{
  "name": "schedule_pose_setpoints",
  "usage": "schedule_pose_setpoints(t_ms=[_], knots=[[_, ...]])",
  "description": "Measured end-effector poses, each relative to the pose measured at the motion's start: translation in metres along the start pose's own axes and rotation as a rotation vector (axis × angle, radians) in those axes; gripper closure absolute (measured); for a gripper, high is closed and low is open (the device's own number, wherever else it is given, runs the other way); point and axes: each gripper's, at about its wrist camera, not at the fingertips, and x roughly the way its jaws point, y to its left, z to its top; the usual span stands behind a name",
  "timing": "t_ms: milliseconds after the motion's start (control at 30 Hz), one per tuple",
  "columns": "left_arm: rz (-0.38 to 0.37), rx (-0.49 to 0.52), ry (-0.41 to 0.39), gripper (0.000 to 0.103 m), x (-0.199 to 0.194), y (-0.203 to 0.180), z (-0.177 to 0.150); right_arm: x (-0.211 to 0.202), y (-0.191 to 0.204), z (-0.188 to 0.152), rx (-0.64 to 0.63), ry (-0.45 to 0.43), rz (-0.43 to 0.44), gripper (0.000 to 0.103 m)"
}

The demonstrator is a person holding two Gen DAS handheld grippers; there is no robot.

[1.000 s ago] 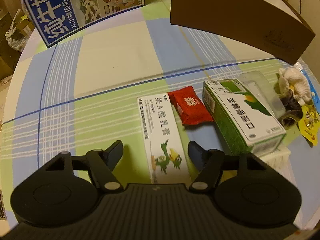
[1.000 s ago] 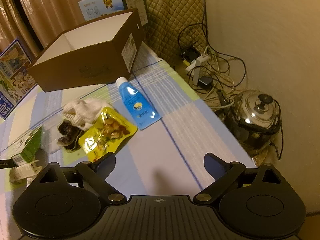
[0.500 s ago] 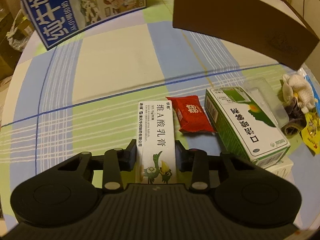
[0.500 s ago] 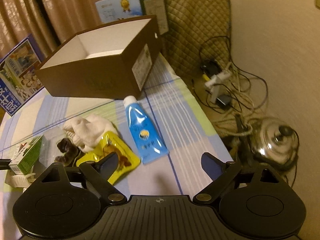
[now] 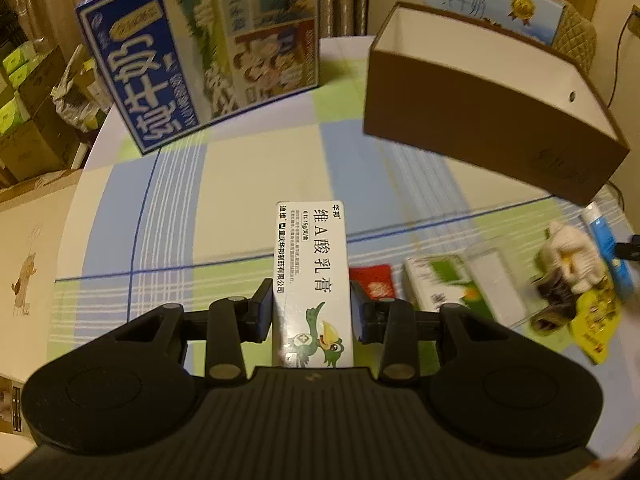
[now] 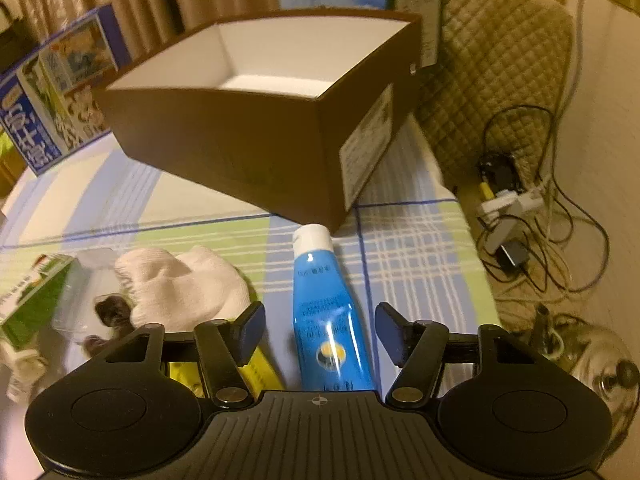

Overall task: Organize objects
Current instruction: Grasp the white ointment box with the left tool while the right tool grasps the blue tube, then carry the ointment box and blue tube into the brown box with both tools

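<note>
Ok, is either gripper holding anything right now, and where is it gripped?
The left gripper holds the white ointment box by its long sides, near the bird end. The right gripper is open around the blue tube, holding nothing.

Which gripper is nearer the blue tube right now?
Right. The right gripper is open with the blue tube lying between its fingers, not yet clamped. The left gripper is away across the table, shut on the white ointment box.
</note>
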Motion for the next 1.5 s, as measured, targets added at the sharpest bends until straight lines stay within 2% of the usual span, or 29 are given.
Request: schedule_pose_setpoints(t_ms=[267,367,500,833,1200,1500], knots=[[-0.048,0.047,-0.018,0.070,-0.003,-0.035,0.017,0.033,0.005,0.003,-0.099,0.029,-0.033,0.053],[-0.082,0.077,-0.020,0.070,0.000,-0.049,0.023,0.035,0.010,0.004,-0.140,0.025,-0.048,0.066],[-0.122,0.116,-0.024,0.070,0.004,-0.062,0.030,0.036,0.015,0.005,-0.155,0.029,-0.061,0.067],[-0.217,0.206,-0.056,0.070,0.009,-0.078,0.056,-0.022,0.032,0.012,-0.075,-0.054,0.006,0.067],[-0.278,0.265,-0.111,0.070,0.009,-0.092,0.102,-0.062,0.057,0.062,-0.022,-0.182,0.083,0.067],[-0.314,0.287,-0.153,0.070,0.019,-0.115,0.153,-0.054,0.064,0.117,-0.023,-0.238,0.114,0.067]])
